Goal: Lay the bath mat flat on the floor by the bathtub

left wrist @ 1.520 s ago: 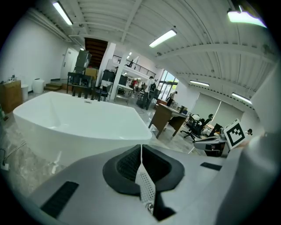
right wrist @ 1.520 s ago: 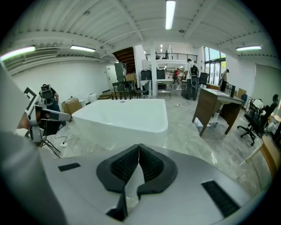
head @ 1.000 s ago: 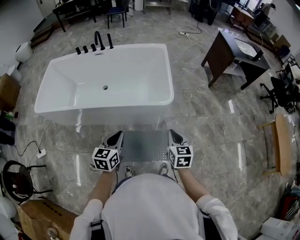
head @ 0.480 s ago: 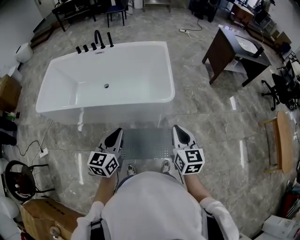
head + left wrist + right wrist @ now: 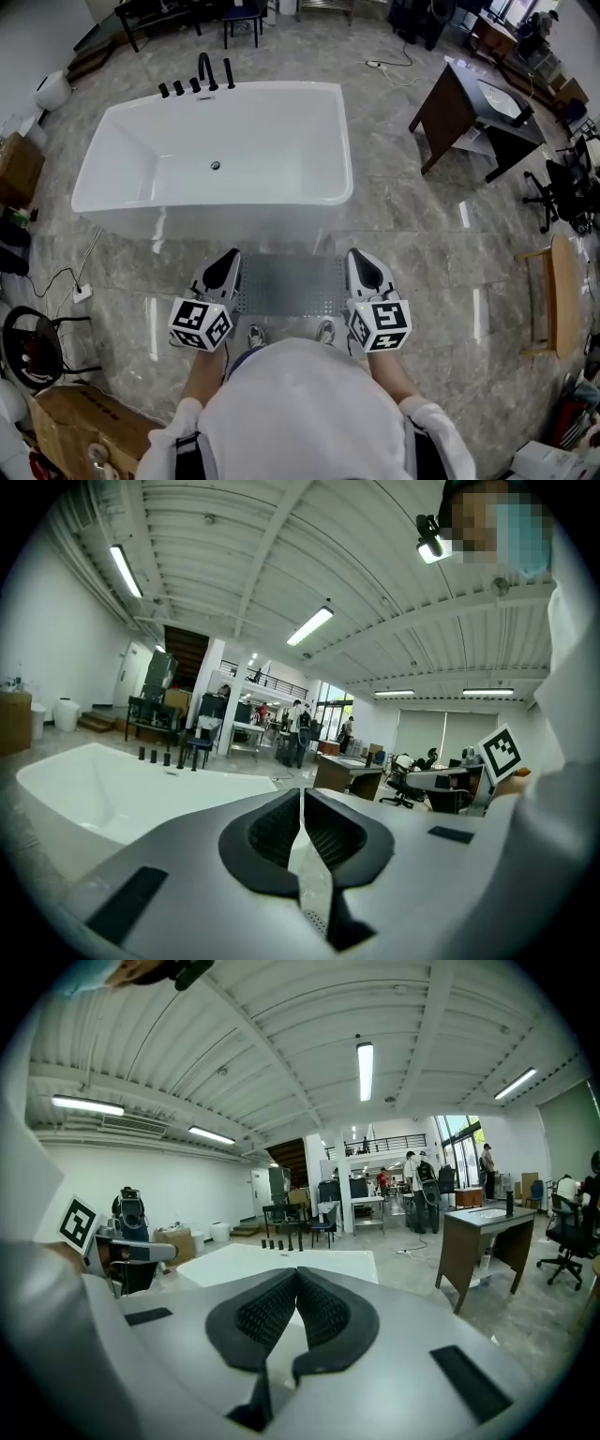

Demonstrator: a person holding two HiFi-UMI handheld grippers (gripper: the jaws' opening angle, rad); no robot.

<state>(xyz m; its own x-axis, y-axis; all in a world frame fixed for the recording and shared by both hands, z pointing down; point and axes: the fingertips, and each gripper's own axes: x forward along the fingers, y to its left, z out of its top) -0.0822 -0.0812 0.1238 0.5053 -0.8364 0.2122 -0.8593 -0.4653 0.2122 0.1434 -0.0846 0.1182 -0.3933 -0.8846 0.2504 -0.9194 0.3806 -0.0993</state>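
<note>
1. At the bottom centre of the head view, the person's white top (image 5: 300,412) fills the frame. Two shoes (image 5: 255,336) peek out just above it on the grey stone floor (image 5: 422,272).
2. The left gripper (image 5: 230,261) sits left of centre. In its own view the two black pads are pressed together on a thin, pale strip with small holes. That strip is the edge of the bath mat (image 5: 289,286), so the fingers are clamped on it.
3. The right gripper (image 5: 357,261) sits right of centre, level with the left one. In its own view the pads meet at the tip, with a pale sliver in the slit below that looks like the mat's other edge. The fingers are closed on it.
4. The grey mat stretches straight between the two grippers at the picture's centre, just in front of the shoes. Its far edge is close to the tub's front wall.
5. The white bathtub (image 5: 343,131) takes up the upper left and centre of the frame. Black taps (image 5: 202,80) stand on its far rim.
6. A dark table (image 5: 469,112) stands at the upper right, well apart from the tub.
</note>
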